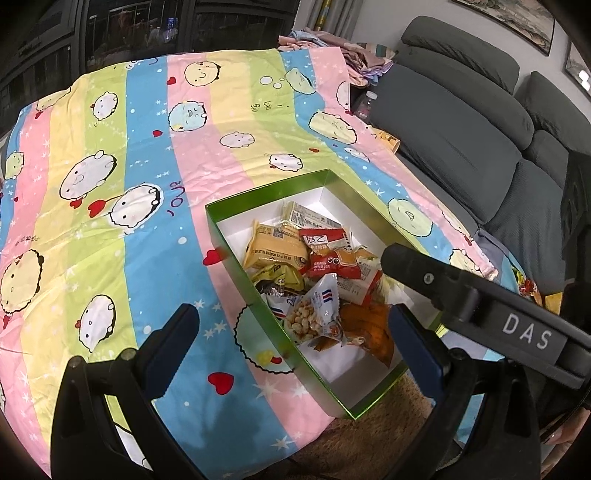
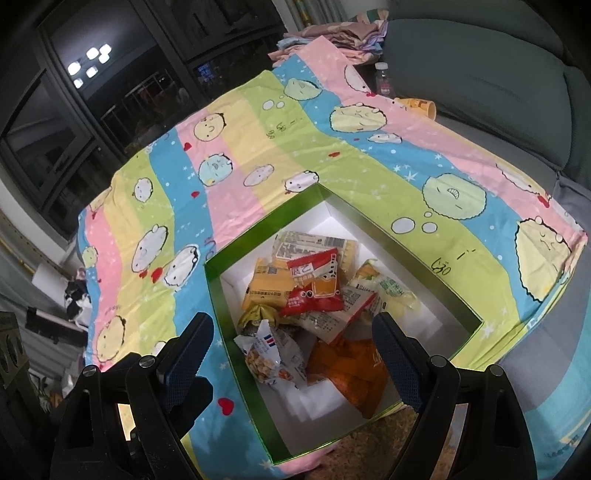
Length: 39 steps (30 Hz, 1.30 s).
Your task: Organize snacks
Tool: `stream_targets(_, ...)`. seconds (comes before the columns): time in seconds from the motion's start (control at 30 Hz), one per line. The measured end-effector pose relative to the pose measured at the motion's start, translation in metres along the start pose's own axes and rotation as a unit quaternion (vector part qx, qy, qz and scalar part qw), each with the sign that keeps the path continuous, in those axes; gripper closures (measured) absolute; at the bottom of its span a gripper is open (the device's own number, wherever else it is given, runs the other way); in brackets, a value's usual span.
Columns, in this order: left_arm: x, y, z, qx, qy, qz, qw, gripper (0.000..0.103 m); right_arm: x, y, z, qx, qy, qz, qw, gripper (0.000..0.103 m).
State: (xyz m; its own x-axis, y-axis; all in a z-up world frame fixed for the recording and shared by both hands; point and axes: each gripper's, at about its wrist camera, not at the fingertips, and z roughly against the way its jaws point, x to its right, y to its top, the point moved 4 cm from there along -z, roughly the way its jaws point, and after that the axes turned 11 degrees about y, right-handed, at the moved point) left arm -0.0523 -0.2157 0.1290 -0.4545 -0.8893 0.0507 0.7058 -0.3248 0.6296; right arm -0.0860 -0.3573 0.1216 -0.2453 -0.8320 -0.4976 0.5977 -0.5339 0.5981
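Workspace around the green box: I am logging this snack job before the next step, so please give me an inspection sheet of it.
Surface: striped cartoon cloth spread flat, wrinkled; brown rug under its near edge.
Job's things: green box, white inside, open on the cloth; snack packets piled in it, among them a red packet, a peanut packet and an orange packet.
Clutter: folded clothes, a bottle and a yellow cup beyond the cloth.
Grippers: left gripper open, empty, at the box's near end; right gripper open, empty, above the packets.
Cables: nothing seen.
Surroundings: grey sofa, dark windows, framed picture.
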Motion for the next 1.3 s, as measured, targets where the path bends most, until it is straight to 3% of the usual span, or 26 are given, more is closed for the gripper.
stream_targets(1.3,-0.0043,-0.0052,-0.0067,-0.011,0.002,0.004,0.9999,0.001,0.0019,-0.0033,-0.0098,-0.009,-0.006,0.005,1.000,0.015)
